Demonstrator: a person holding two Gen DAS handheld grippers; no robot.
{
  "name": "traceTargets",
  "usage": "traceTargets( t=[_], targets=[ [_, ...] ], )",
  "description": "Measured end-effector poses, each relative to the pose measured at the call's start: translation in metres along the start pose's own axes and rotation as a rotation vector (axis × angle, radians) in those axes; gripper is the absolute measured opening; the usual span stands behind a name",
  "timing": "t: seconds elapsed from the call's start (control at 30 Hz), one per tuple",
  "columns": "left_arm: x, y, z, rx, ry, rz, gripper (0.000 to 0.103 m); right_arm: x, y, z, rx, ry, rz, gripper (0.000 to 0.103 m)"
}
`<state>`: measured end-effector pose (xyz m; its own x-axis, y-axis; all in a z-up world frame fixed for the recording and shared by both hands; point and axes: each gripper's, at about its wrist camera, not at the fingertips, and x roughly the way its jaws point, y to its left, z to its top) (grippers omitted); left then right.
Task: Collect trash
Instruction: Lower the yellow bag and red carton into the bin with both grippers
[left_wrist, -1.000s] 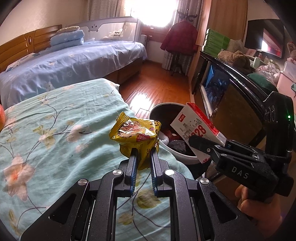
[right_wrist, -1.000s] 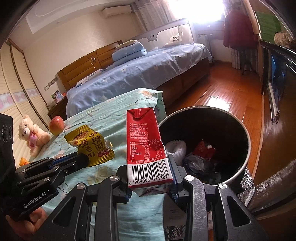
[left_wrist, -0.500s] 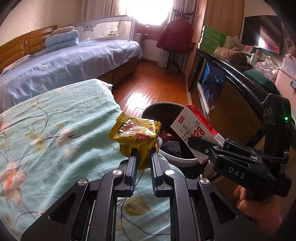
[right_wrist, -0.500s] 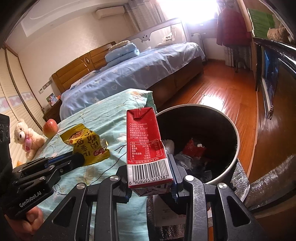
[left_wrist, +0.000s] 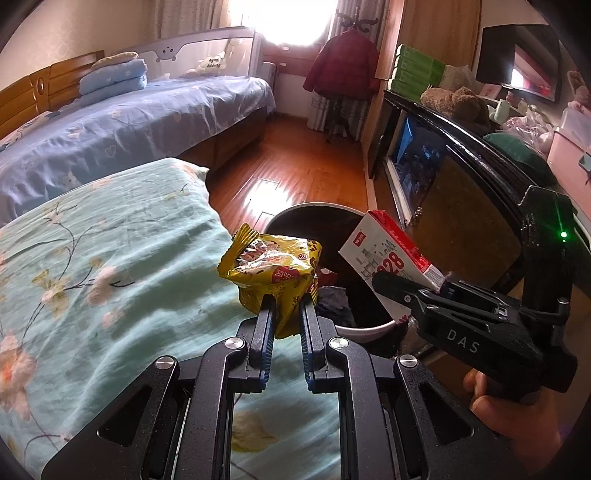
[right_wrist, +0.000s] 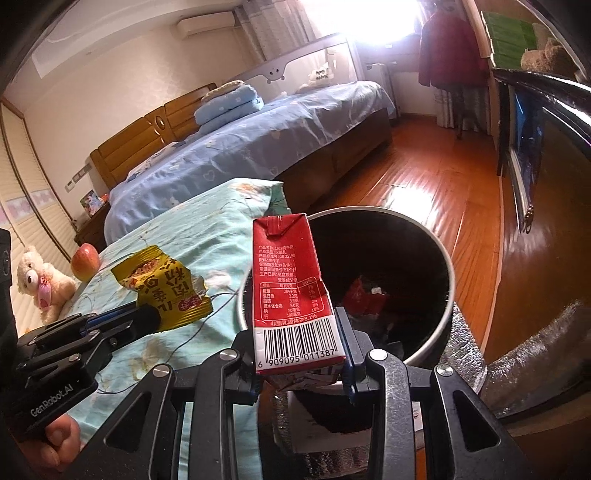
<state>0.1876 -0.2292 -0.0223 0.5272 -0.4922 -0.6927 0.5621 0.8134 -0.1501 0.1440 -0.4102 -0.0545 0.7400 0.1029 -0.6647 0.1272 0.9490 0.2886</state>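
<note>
My left gripper (left_wrist: 287, 308) is shut on a crumpled yellow snack wrapper (left_wrist: 273, 273), held above the bed's edge just left of the round trash bin (left_wrist: 365, 326). In the right wrist view the same wrapper (right_wrist: 162, 291) sticks out of the left gripper (right_wrist: 147, 317). My right gripper (right_wrist: 300, 350) is shut on a red and white milk carton (right_wrist: 291, 291), upright and partly over the bin (right_wrist: 436, 339). The carton (left_wrist: 388, 258) also shows in the left wrist view, over the bin's right side. The bin holds a red wrapper (right_wrist: 364, 297) and other dark trash.
A teal floral bedspread (left_wrist: 92, 277) fills the left. On it lie a red apple (right_wrist: 85, 262) and a small plush bear (right_wrist: 40, 284). A blue bed (left_wrist: 129, 125) stands behind. A dark TV cabinet (left_wrist: 461, 206) lines the right wall; wood floor (left_wrist: 295, 173) lies between.
Both grippers have drifted toward the bin with their loads; the bin looks nearer and more centred. Neither grip has changed.
</note>
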Motion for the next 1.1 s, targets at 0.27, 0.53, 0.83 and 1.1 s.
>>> traceTargets(
  t=[0.27, 0.53, 0.83, 1.1],
  targets=[
    [0.007, -0.01, 0.008, 0.01, -0.001, -0.005, 0.012, 0.005, -0.006, 0.007, -0.013, 0.004, -0.029, 0.033],
    [0.017, -0.014, 0.012, 0.016, 0.008, -0.003, 0.012, 0.008, -0.013, 0.013, -0.011, 0.003, -0.034, 0.033],
    [0.026, -0.019, 0.016, 0.023, 0.018, -0.002, 0.012, 0.011, -0.02, 0.016, -0.012, 0.011, -0.049, 0.033],
    [0.031, -0.023, 0.02, 0.032, 0.025, 0.001, 0.012, 0.016, -0.027, 0.019, -0.01, 0.019, -0.058, 0.033]
  ],
)
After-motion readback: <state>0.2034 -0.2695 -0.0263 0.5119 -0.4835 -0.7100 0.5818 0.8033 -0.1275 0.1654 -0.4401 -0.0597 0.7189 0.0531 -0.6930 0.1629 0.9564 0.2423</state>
